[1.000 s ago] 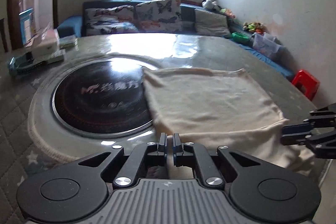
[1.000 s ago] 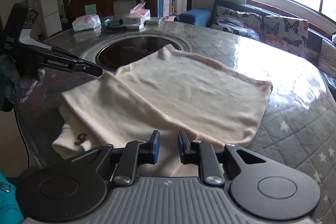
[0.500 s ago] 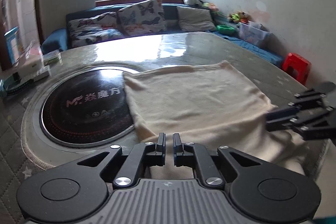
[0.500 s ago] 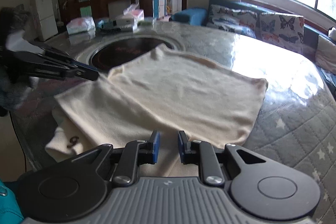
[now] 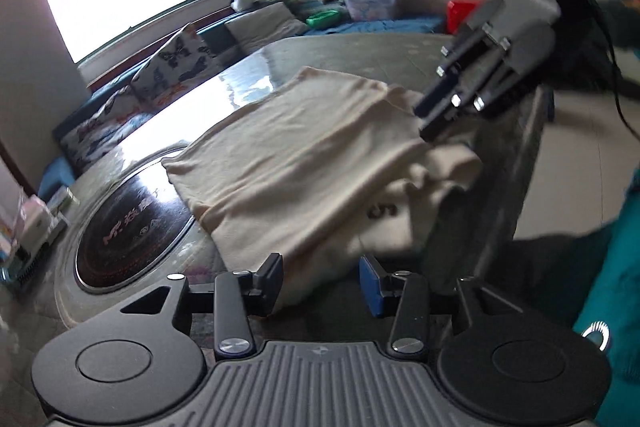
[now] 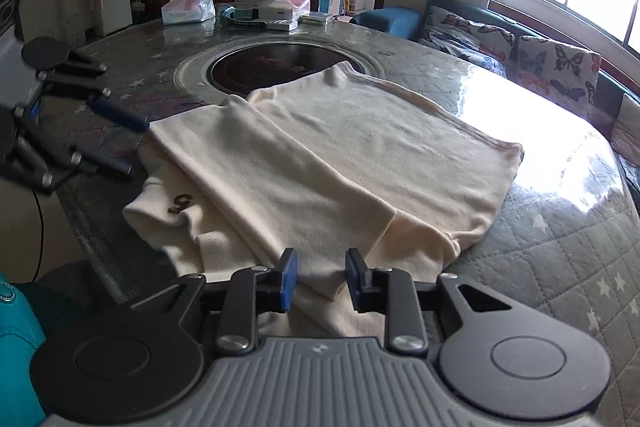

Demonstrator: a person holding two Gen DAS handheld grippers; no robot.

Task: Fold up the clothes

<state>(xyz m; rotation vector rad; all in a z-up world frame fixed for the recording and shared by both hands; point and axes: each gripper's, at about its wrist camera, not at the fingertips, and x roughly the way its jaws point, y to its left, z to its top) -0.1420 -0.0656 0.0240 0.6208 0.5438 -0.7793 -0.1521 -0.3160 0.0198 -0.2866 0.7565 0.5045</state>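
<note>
While both claws gape empty, the cream garment (image 6: 320, 163) stretches lengthwise ahead of the right claw (image 6: 321, 279), its near edge between the jaws, left claw (image 5: 320, 283) alongside.

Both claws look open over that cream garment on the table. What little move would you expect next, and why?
Probably the right gripper eases forward and closes on the cream garment's near edge, which lies between its open fingers. The left gripper is open too, beside the part hanging off the table, so a fresh fold seems due.
</note>
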